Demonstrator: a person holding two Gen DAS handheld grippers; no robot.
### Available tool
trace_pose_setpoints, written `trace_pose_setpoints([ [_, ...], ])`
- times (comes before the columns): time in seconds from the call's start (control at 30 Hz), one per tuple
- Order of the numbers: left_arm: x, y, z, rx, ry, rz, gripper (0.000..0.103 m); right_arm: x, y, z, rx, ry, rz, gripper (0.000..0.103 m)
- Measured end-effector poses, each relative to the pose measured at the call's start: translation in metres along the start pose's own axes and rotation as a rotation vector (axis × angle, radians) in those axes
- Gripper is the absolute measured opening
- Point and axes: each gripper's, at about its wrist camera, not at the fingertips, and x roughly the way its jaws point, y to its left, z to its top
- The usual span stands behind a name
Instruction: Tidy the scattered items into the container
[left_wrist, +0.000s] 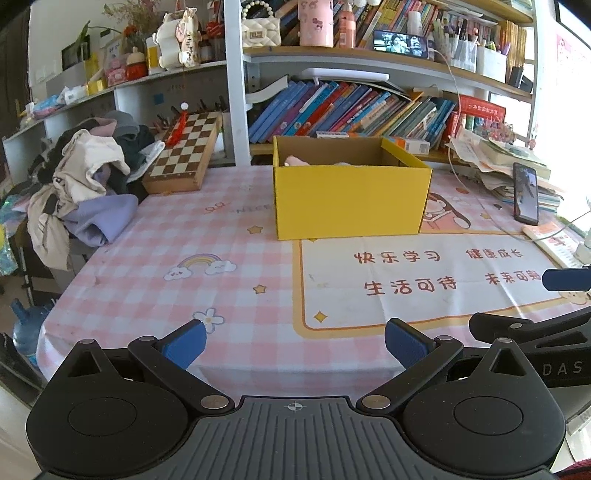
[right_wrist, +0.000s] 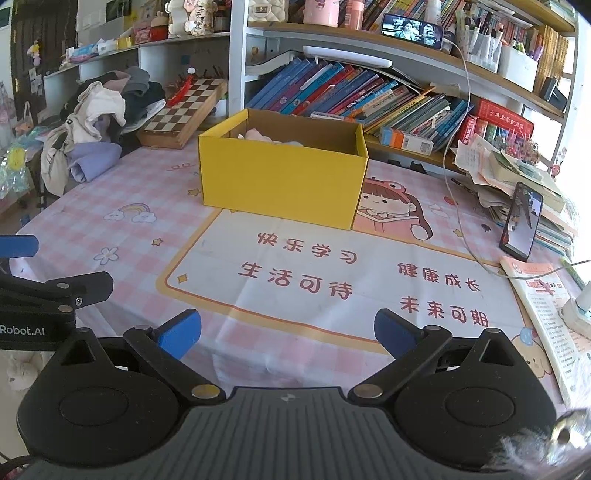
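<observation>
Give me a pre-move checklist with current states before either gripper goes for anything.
1. Left gripper open and empty: ok.
2. Right gripper open and empty: ok.
3. Yellow box upright, top open: ok.
4. Room left in the box: cannot tell; only pink soft items peek above the rim.
5. Loose items left on the tablecloth in front of the box: none visible.
6. Phone and cable out of the path to the box: ok.

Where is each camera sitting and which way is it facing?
Left wrist: low on the left gripper, jaws open, looking across the pink tablecloth at the yellow box and bookshelf; the other gripper's arm shows at right.
Right wrist: low on the right gripper, jaws open, same heading from further right; the left gripper sits at its left edge.
Shared: yellow box, chessboard, clothes pile, propped phone.
</observation>
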Motion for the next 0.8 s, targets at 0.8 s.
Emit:
trace_pose_setpoints([
  [0.8,0.0063,0.0001,-0.0013,-0.03,0.035,-0.016,0.103,0.0071,-0.0056,-0.0031,-0.006,0.038,0.013,0.101],
])
